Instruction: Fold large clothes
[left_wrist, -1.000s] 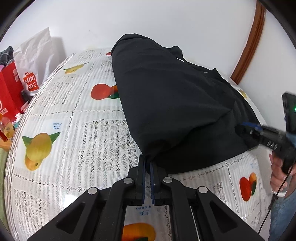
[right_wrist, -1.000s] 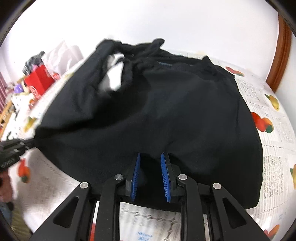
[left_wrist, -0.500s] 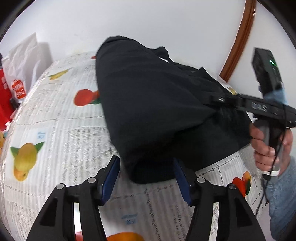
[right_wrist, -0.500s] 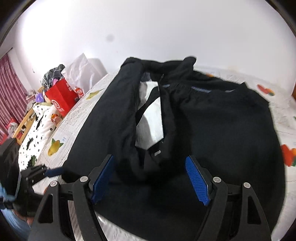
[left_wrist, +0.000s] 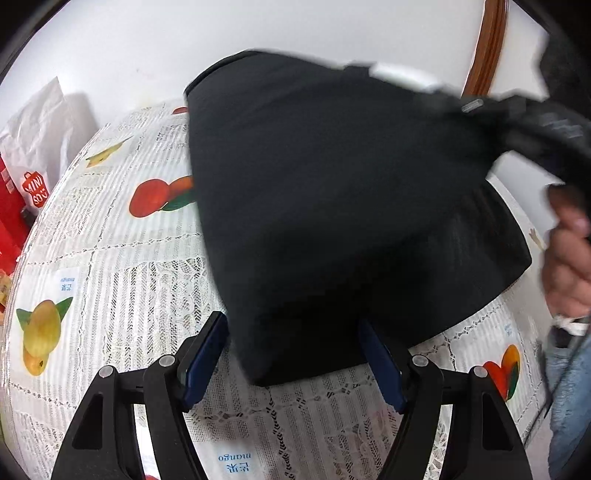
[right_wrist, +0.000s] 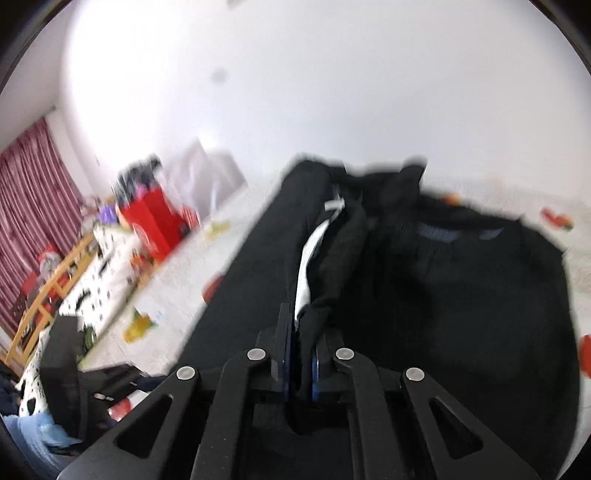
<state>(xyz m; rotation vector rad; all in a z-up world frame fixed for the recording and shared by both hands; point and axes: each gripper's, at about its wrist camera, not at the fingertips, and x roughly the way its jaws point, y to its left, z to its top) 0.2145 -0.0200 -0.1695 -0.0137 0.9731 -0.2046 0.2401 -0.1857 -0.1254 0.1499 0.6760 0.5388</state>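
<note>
A large black garment (left_wrist: 325, 192) lies on a table covered with a white lace fruit-print cloth (left_wrist: 122, 280). My left gripper (left_wrist: 291, 332) is open and its jaws are still opening. The garment's near corner lies between the blue pads (left_wrist: 207, 350) without being pressed. My right gripper (right_wrist: 301, 332) is shut on a raised fold of the black garment (right_wrist: 461, 295), beside a strip of white lining (right_wrist: 310, 258). In the left wrist view the fabric is pulled up toward the upper right, where a person's hand (left_wrist: 569, 254) shows, blurred.
A white paper bag (left_wrist: 40, 140) and a red bag (left_wrist: 9, 206) stand past the table's left edge. A brown wooden door frame (left_wrist: 487, 48) rises at the back right. In the right wrist view there are a red bag (right_wrist: 155, 221), striped curtains (right_wrist: 33, 206) and a wooden rail (right_wrist: 48, 291) at the left.
My left gripper let go of the garment's corner and spread wide. My right gripper opened, then shut on a fold nearer the garment's middle and rose with it.
</note>
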